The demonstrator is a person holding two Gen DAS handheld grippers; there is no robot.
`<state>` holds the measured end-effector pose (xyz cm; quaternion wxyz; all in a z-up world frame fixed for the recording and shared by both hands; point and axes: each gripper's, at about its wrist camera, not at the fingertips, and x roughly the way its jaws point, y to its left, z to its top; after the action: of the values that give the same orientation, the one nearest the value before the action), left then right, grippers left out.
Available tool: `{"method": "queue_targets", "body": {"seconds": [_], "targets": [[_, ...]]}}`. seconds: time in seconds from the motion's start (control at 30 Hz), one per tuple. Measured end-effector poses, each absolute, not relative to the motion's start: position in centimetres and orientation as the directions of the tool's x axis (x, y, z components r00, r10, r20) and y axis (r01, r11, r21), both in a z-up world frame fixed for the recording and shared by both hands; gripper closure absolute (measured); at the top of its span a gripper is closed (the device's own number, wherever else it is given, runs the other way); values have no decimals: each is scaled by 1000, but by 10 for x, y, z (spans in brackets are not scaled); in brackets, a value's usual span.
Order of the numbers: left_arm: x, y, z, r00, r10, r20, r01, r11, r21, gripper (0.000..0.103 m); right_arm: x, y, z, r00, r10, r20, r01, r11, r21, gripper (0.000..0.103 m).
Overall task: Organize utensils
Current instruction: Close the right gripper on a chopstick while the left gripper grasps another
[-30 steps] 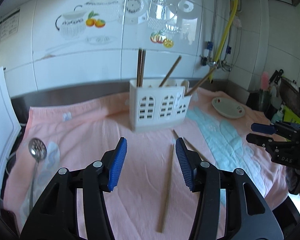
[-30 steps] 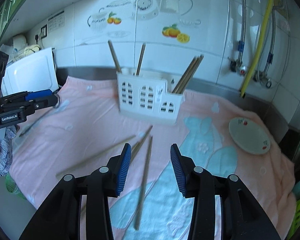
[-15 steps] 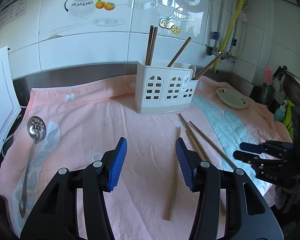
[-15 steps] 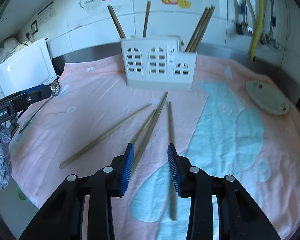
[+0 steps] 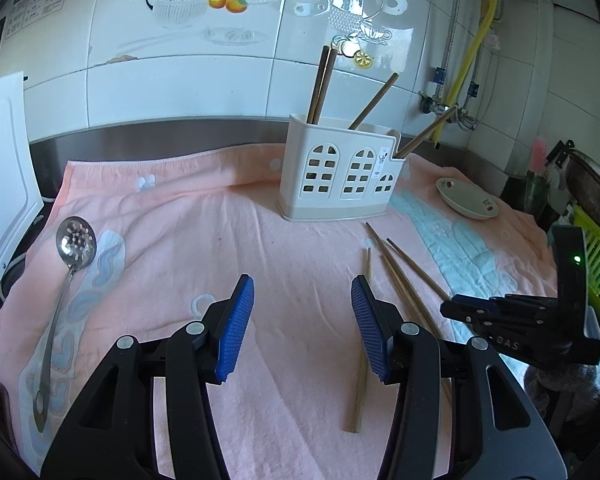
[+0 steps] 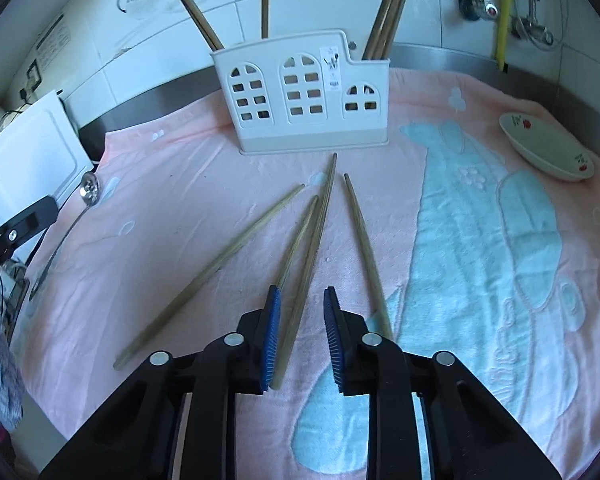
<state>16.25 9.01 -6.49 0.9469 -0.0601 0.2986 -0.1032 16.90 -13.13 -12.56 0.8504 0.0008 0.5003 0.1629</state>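
Observation:
Several wooden chopsticks lie on the pink towel (image 6: 160,208) in front of the white utensil holder (image 6: 304,100), which holds several more upright. My right gripper (image 6: 301,292) hangs low over them, pointing steeply down, its jaws closing. One long chopstick (image 6: 312,248) runs between the blue pads, close to the left one, with a gap still showing on the right. A shorter chopstick (image 6: 298,236) disappears behind the left finger. My left gripper (image 5: 302,320) is open and holds nothing; a chopstick (image 5: 358,392) passes behind its right finger. The right gripper (image 5: 456,308) appears at the right of the left wrist view.
A metal slotted spoon (image 5: 75,242) lies on the towel's left side. A small white dish (image 6: 548,152) sits at the far right. A white board (image 5: 0,160) leans at the left edge. Tiled wall and pipes stand behind the holder (image 5: 340,176).
The right gripper has sunk toward the lying chopsticks and rolled, and its jaws have narrowed around one of them. The left gripper has dropped a little; its jaws are unchanged.

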Motion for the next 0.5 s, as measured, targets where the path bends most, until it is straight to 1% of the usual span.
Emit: {"method": "queue_targets", "body": {"seconds": [0.33, 0.5], "targets": [[162, 100, -74, 793, -242, -559, 159, 968, -195, 52, 179, -123, -144, 429, 240, -871, -227, 962, 153, 85], [162, 101, -79, 788, -244, -565, 157, 968, -198, 52, 180, -122, -149, 422, 227, -878, -211, 966, 148, 88]]}}
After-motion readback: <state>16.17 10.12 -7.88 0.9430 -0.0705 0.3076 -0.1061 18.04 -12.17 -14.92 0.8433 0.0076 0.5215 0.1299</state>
